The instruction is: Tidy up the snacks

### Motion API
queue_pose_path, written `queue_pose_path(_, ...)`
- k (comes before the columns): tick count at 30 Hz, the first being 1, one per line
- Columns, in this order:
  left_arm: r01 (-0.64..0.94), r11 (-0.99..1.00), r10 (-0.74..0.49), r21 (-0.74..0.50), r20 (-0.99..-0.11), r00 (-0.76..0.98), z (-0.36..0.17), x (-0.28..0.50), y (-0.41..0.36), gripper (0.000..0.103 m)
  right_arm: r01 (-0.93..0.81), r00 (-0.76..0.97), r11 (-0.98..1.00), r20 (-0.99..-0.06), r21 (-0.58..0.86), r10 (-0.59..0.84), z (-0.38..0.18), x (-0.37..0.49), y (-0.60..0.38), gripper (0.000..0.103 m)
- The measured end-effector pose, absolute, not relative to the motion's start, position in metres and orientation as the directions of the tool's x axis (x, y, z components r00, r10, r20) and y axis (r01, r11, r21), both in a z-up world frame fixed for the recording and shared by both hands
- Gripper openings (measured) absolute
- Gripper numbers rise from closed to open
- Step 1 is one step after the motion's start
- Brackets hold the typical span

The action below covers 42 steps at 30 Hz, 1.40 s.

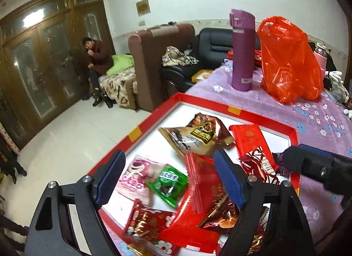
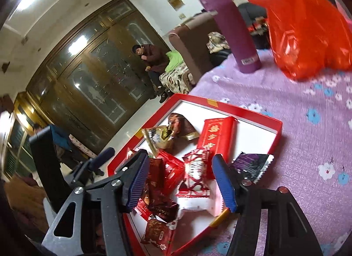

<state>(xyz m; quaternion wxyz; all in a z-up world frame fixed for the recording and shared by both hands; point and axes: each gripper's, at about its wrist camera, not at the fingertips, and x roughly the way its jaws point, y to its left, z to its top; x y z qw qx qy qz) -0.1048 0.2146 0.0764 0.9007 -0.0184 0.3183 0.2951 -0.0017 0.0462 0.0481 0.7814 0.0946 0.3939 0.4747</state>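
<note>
A shallow red box with a white floor (image 1: 154, 115) (image 2: 253, 113) lies on the purple floral cloth and holds several snack packets. My left gripper (image 1: 169, 159) hovers open over its near part. A blurred green packet (image 1: 169, 183) lies loose between the pads, beside a pink packet (image 1: 132, 179). Further in are a brown-gold packet (image 1: 198, 135) and a long red packet (image 1: 248, 139). My right gripper (image 2: 180, 158) is open over the box's right side. A red-and-white packet (image 2: 195, 176) lies between its pads, untouched. A purple packet (image 2: 253, 165) rests on the right rim.
A purple flask (image 1: 242, 51) and a red-orange plastic bag (image 1: 288, 58) stand on the cloth beyond the box. The table edge drops off to the left of the box. A person (image 1: 96, 58) sits on a sofa by the dark wooden doors.
</note>
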Motion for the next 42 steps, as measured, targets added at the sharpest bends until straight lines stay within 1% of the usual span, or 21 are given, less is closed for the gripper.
queue_pose_path(1, -0.548, 0.822, 0.525, 0.157, -0.581, 0.621, 0.077, -0.106, 0.215, 0.084, -0.672, 0.253, 0.543, -0.532, 0.504, 0.808, 0.048, -0.004, 0.047, 0.069)
queue_pose_path(3, -0.553, 0.819, 0.529, 0.155, -0.580, 0.620, 0.079, -0.108, 0.217, 0.084, -0.676, 0.282, 0.567, -0.546, 0.471, 0.789, 0.047, -0.005, 0.050, 0.071)
queue_pose_path(11, -0.568, 0.808, 0.538, 0.156, -0.591, 0.602, 0.079, -0.109, 0.221, 0.084, -0.699, 0.324, 0.597, -0.570, 0.394, 0.755, 0.049, -0.011, 0.053, 0.072)
queue_pose_path(42, -0.565, 0.805, 0.541, 0.179, -0.611, 0.578, 0.067, -0.105, 0.223, 0.084, -0.687, 0.302, 0.597, -0.584, 0.415, 0.753, 0.044, -0.009, 0.055, 0.072)
